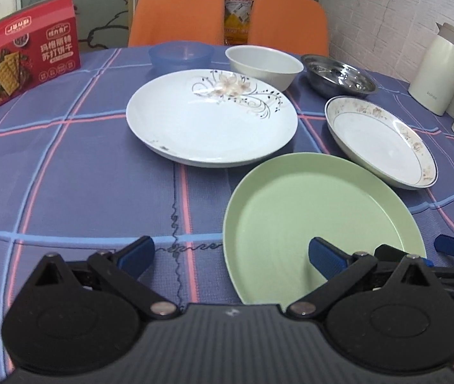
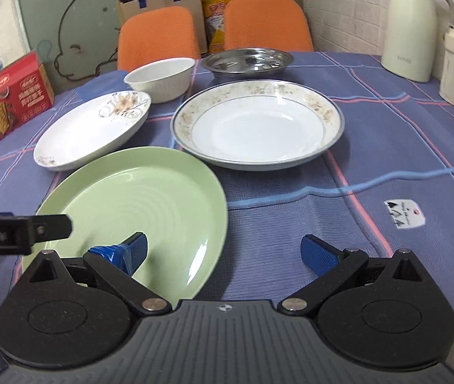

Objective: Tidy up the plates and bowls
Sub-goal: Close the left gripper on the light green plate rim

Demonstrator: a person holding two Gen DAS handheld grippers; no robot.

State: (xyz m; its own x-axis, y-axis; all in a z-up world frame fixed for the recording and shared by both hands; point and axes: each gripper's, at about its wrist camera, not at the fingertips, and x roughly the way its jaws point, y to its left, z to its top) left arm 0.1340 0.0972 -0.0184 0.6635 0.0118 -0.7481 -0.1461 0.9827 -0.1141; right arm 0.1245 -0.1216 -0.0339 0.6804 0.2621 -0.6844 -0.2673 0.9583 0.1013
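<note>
Table covered with a blue-violet checked tablecloth, pink and light-blue lines. Left gripper: lower centre of the left wrist view, jaws spread wide, holding nothing; its right-hand blue fingertip sits over the green plate, the other over bare cloth. Right gripper: lower centre of the right wrist view, jaws likewise wide apart and empty; one blue pad over the green plate's near edge, contact not discernible. Green plate: lower right of the left view, lower left of the right view, flat on the cloth. Large white plate with flower print: centre of the left view, its rim just beside the green plate. Deep white plate with patterned border: centre of the right view. White bowl, steel dish and blue plastic bowl: back row, upper middle. Red cracker box: upper left, upright. Cream thermos jug: upper right. Two orange chairs behind the table.
</note>
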